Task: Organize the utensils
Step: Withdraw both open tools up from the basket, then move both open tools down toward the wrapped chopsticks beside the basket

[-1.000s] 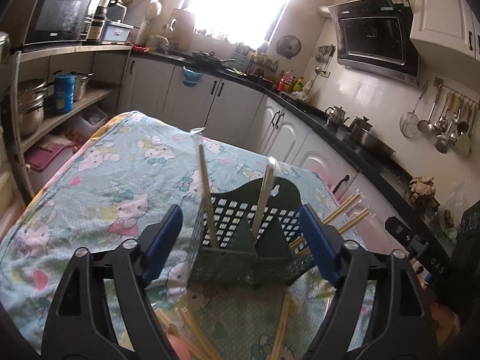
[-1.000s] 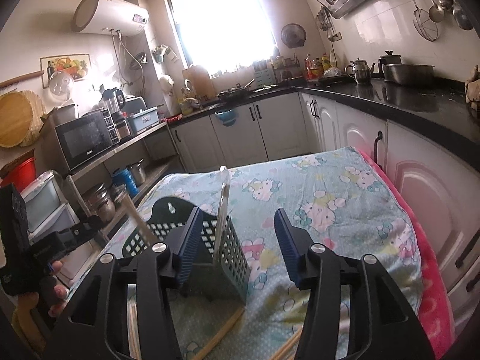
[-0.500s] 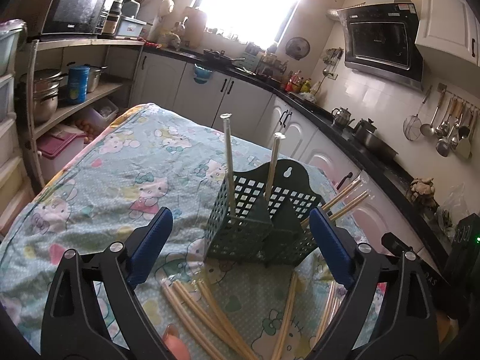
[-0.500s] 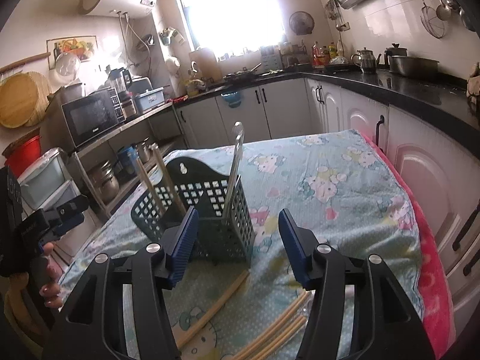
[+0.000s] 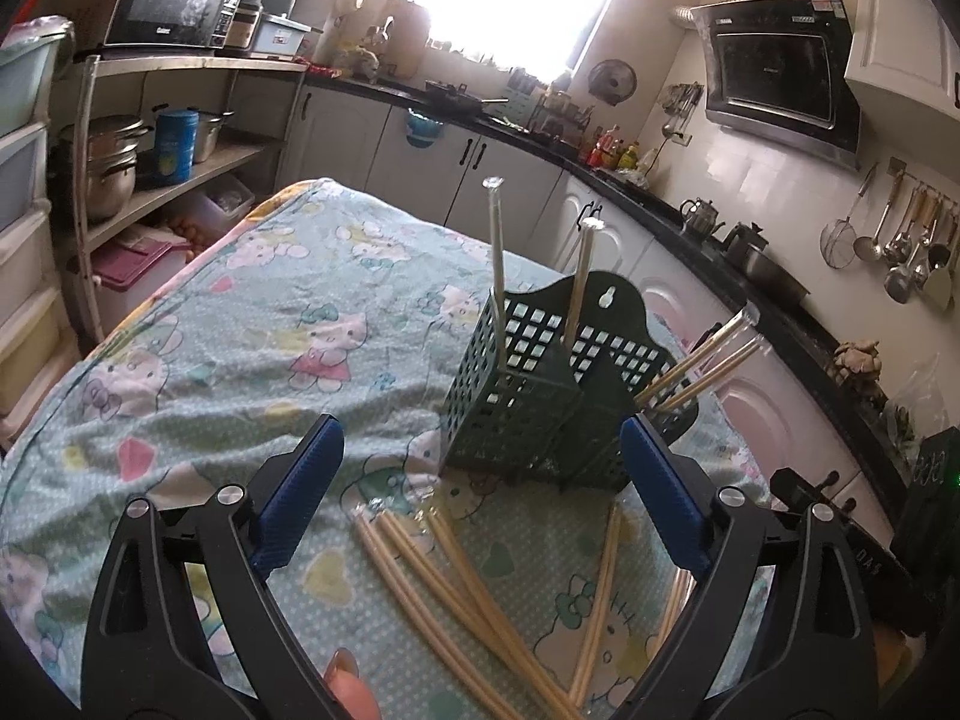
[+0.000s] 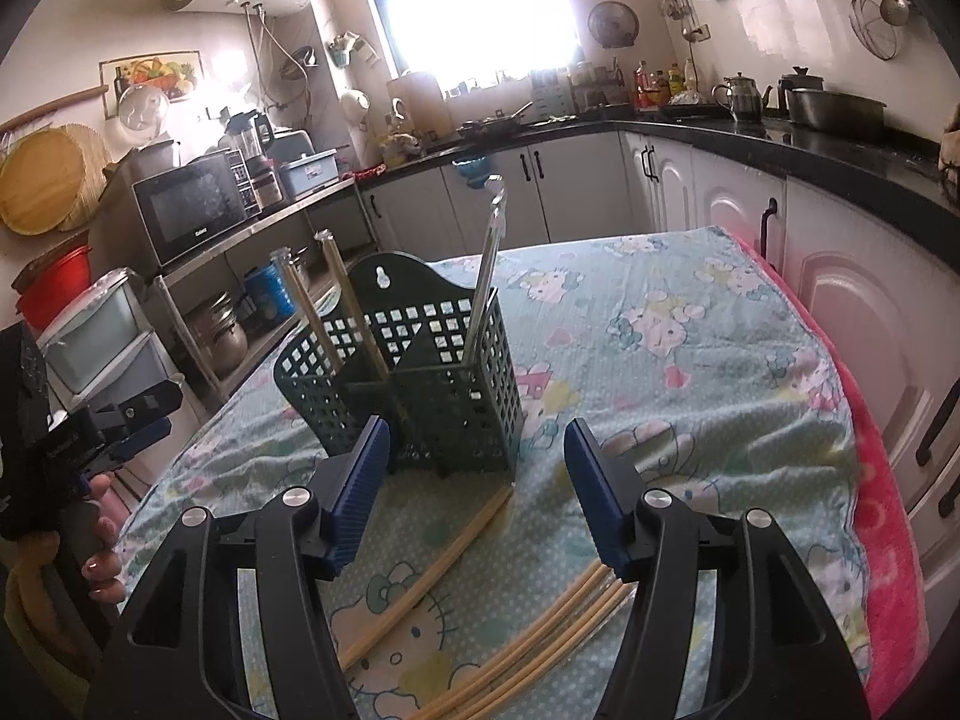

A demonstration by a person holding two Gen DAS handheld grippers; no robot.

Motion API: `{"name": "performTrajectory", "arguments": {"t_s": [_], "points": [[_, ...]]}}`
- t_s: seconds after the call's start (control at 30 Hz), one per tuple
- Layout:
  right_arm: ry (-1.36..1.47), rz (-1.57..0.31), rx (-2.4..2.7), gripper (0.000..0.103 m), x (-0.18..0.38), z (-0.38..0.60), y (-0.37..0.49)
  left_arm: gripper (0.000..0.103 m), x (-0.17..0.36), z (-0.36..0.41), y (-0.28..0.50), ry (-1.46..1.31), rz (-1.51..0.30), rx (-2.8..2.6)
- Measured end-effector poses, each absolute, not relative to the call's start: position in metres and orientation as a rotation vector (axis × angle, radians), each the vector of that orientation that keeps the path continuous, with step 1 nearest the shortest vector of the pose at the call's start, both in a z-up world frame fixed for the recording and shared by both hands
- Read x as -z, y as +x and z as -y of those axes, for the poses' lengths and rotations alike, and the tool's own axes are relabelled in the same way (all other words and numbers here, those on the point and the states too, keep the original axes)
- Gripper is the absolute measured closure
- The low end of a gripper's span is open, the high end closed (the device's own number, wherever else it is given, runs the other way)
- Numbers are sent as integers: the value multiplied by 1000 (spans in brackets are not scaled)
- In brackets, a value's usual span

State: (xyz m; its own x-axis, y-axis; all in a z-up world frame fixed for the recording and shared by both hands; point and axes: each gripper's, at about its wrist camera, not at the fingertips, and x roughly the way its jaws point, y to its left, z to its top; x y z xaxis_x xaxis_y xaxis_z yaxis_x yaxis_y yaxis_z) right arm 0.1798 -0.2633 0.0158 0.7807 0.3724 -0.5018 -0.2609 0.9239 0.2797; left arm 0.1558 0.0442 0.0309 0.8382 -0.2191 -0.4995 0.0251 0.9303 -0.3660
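Note:
A dark green utensil basket [image 5: 528, 408] stands on the table; it also shows in the right wrist view [image 6: 444, 402]. Several wrapped chopsticks [image 5: 497, 276] stand in its compartments, one alone [image 6: 483, 294] in the right wrist view. More loose chopsticks [image 5: 444, 588] lie flat on the cloth in front of it, also visible in the right wrist view [image 6: 528, 648]. My left gripper [image 5: 480, 498] is open and empty, held back from the basket above the loose chopsticks. My right gripper [image 6: 477, 486] is open and empty just short of the basket.
The table wears a cartoon-cat cloth [image 5: 252, 324] with a pink edge [image 6: 882, 516] on the right. White cabinets and a black counter [image 6: 780, 138] run behind. A shelf with pots [image 5: 114, 162] stands at the left. The other gripper's hand [image 6: 90, 480] is at the table's left edge.
Both grippers have pulled back from the basket and stayed open. The basket now appears farther away, and the loose chopsticks on the cloth have come into view.

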Motion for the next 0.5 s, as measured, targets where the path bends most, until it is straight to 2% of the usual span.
{"name": "performTrajectory", "arguments": {"t_s": [0.5], "points": [[171,-669,-383,44,13,246,179,18,15,-51,151,-357,-667,85]]}}
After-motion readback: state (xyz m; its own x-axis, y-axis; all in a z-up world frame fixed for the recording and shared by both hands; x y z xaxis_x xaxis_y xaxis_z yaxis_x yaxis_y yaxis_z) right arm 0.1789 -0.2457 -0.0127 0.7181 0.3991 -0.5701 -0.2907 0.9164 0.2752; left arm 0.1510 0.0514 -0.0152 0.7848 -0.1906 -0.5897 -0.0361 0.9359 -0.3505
